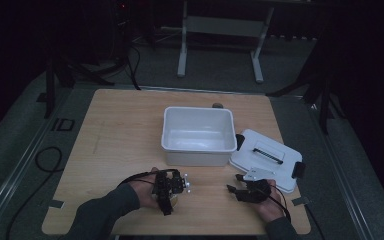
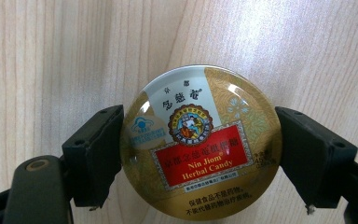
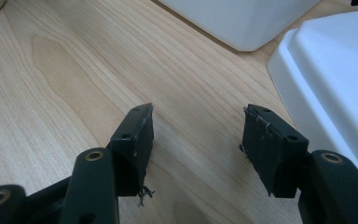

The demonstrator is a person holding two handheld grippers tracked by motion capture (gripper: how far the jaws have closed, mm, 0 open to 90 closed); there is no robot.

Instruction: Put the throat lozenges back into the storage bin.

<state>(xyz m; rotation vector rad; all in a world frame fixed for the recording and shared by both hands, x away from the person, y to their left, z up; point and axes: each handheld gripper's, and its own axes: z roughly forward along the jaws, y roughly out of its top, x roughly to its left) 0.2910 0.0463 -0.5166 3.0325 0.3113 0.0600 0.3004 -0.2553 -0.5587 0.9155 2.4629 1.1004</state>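
Both jaws of the left gripper (image 2: 199, 154) are clamping a candy tin (image 2: 200, 142), seemingly unreadable from above; the right gripper (image 3: 196, 140) is gaping, empty.

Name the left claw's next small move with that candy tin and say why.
Probably lift it. The left claw has its jaws against both sides of the candy tin, which lies on the table; the open white bin stands just beyond.

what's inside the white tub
The tub looks bare inside: its white floor and walls show in the high view. Its near wall hides the strip of floor just behind it. The lid lies beside it.
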